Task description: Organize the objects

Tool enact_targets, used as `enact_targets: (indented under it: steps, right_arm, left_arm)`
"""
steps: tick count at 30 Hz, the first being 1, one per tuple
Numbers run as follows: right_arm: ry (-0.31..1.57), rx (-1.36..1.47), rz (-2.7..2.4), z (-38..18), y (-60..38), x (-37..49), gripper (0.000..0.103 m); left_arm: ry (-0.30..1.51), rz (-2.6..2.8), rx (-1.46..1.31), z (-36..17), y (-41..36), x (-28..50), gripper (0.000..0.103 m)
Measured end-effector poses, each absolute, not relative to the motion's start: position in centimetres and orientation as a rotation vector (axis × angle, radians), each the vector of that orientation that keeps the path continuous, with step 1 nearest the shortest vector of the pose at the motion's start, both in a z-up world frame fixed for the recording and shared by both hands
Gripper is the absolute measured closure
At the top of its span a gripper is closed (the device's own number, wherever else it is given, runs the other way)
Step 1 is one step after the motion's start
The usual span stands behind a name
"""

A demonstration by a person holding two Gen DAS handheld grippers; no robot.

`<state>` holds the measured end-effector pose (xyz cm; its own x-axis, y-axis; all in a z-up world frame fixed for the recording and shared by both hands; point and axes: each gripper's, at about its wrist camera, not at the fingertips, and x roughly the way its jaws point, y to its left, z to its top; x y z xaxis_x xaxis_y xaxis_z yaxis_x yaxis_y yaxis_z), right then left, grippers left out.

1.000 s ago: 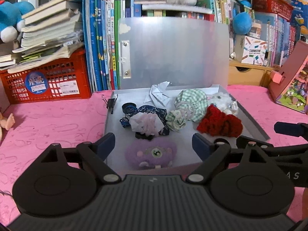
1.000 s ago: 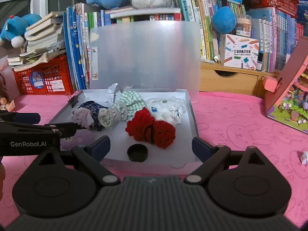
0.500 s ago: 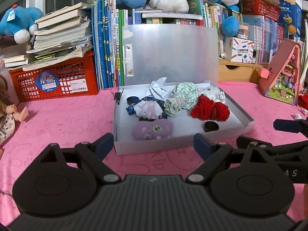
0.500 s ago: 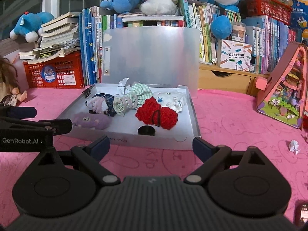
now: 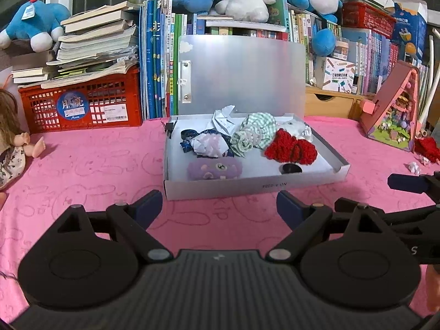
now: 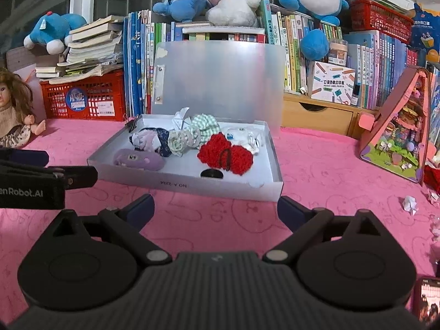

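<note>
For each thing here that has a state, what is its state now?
File box: lid up, open.
Left gripper: open, empty.
Right gripper: open, empty.
Wooden drawer: shut.
Red crochet bow: lying inside the box.
Paper scrap: crumpled, outside the box.

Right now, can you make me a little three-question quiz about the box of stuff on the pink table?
1. True or false: the box has its lid standing open.
2. Which thing lies nearest the front wall: A) red knitted bow, B) black cap, C) folded paper?
3. Fill in: the left gripper and right gripper both hold ____.

Key: 1 true; 2 B; 3 nothing, both are open over the pink cloth in front of the box.
</note>
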<state>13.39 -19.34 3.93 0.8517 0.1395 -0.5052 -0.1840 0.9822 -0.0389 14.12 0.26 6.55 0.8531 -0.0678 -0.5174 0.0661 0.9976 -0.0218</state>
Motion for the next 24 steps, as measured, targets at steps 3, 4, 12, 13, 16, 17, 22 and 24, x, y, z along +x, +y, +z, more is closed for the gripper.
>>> enact_targets:
  steps: [3,4,12,13,16,17,22,24]
  right_arm:
    - [0.541,-0.097,0.163,2.9,-19.3,13.1,0.002]
    - [0.549,-0.096,0.160,2.6,-19.4,13.0,0.002]
    - [0.597,-0.060,0.136,-0.1,-20.0,12.4,0.001]
    - [0.602,-0.061,0.133,-0.4,-20.0,12.4,0.001]
    - [0.625,-0.063,0.129,-1.4,-20.1,12.2,0.001]
    - [0.647,-0.061,0.129,-1.6,-20.1,12.3,0.001]
    - [0.672,-0.038,0.110,-1.8,-20.5,12.6,0.000]
    - [0.678,-0.029,0.113,-1.9,-20.7,12.7,0.000]
  left_arm:
    - [0.556,-0.060,0.011,5.6,0.2,13.7,0.010]
    - [0.564,-0.058,0.010,5.2,0.2,13.7,0.010]
    - [0.620,-0.030,-0.005,2.3,0.5,13.4,0.010]
    - [0.625,-0.027,-0.006,2.0,0.6,13.4,0.010]
    - [0.638,-0.016,-0.010,1.1,0.7,13.3,0.010]
    - [0.647,-0.011,-0.011,0.7,0.7,13.3,0.010]
    - [0.664,-0.003,0.000,-0.4,0.6,13.4,0.006]
    - [0.667,-0.004,0.007,-0.4,0.5,13.5,0.005]
